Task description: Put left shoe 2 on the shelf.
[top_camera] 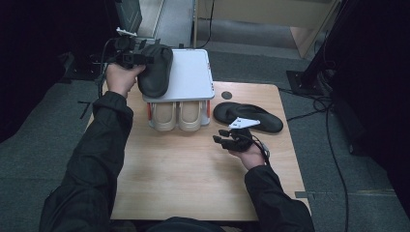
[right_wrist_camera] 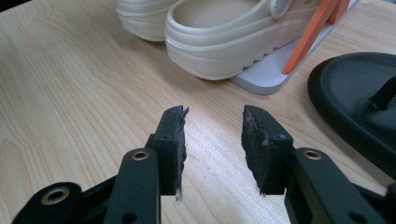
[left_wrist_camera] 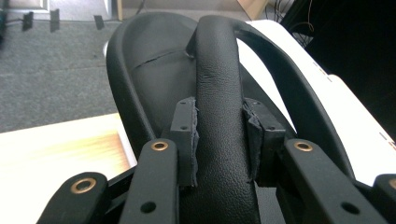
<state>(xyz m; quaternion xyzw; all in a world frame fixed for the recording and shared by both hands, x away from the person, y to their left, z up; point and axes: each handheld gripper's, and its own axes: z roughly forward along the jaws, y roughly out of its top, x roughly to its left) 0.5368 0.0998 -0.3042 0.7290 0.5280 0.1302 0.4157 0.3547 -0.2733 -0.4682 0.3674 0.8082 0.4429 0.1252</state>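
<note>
Two claws: right claw [right_wrist_camera: 212, 149] spread and empty, low over the worktop [top_camera: 193, 179]; left claw [left_wrist_camera: 219, 140] pinching a black sandal [top_camera: 155, 70] by its strap [left_wrist_camera: 217, 84].
Sandal: held at the white rack [top_camera: 191, 72] top's left edge.
Other sandal [top_camera: 247, 116]: flat beside the right claw.
Clogs [top_camera: 177, 115]: beige pair on the lower shelf.
Risk: strap grip lets the sole swing and slide off.
Room: wood worktop, grey carpet [top_camera: 43, 145], dark surrounds.

Clogs [top_camera: 177, 116] under shelf [top_camera: 191, 75]; sandal [top_camera: 247, 117] to right.
</note>
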